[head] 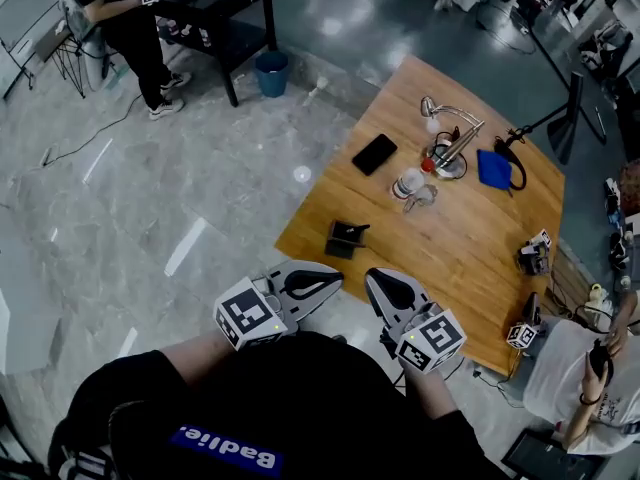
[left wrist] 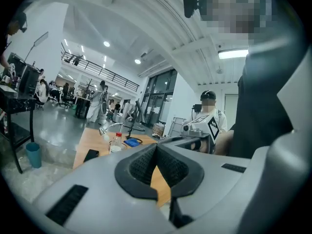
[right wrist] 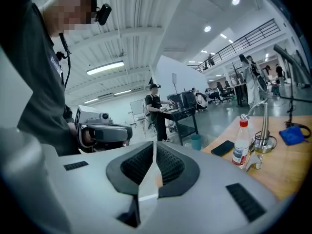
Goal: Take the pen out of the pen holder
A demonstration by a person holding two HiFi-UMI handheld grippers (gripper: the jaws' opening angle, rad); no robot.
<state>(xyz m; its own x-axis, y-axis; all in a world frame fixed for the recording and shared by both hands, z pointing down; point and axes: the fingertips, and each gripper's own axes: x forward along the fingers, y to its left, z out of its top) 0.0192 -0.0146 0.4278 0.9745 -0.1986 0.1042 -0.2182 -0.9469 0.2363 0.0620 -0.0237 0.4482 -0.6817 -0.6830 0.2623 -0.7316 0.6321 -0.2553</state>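
A small black pen holder stands near the front-left corner of the wooden table; a dark pen pokes out of it toward the right. My left gripper and right gripper hang side by side just off the table's near edge, short of the holder. Both point toward it, jaws closed with nothing between them. In the left gripper view my left gripper hides the holder. In the right gripper view my right gripper also hides it.
On the table lie a black phone, a clear bottle with a red cap, a desk lamp and a blue pouch. Marker cubes sit at the right edge. A person sits lower right; another stands at a black desk beside a blue bin.
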